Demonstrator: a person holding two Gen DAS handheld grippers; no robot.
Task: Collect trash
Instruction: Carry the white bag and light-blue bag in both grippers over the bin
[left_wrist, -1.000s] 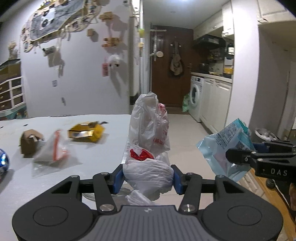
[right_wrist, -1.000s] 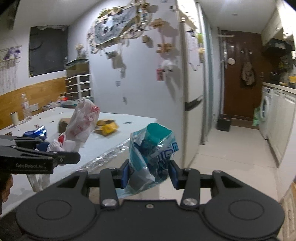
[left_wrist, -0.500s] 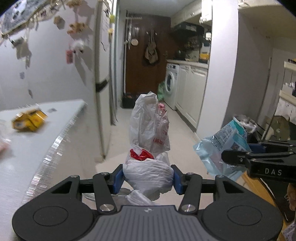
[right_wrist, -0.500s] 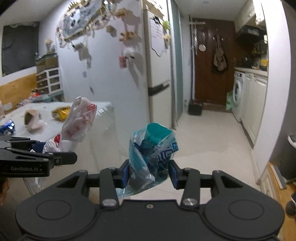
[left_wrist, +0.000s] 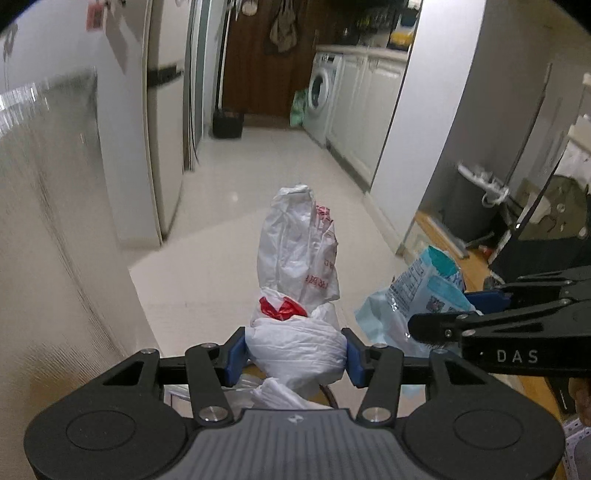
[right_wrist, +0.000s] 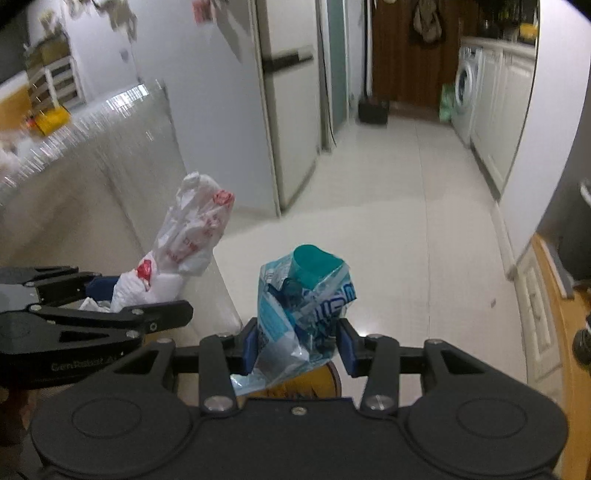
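- Left gripper (left_wrist: 295, 356): blue pads pinching a crumpled white plastic bag (left_wrist: 297, 295) w/ red print; bag bulges between pads, top stands up past the fingertips, clear of the floor.
- Right gripper (right_wrist: 295, 345): pads closed on a blue-and-teal snack pouch (right_wrist: 304, 295), torn top upward; lower end of pouch hangs below the fingers.
- Both grippers side by side, tilted down toward pale tiled floor (left_wrist: 258, 177); each visible in the other's view, w/ bag and pouch near each other, not touching.
- Round yellow-brown rim (right_wrist: 306, 384) just under right gripper's pads, mostly hidden; cannot tell what it is.
- White tabletop: its corner (right_wrist: 147, 92) at upper left of right view, blurred; yellow item (right_wrist: 51, 120) lies near its far edge.
- Bkgd: fridge (left_wrist: 162, 92), washing machine (left_wrist: 321, 88), dark wooden door (right_wrist: 410, 48).
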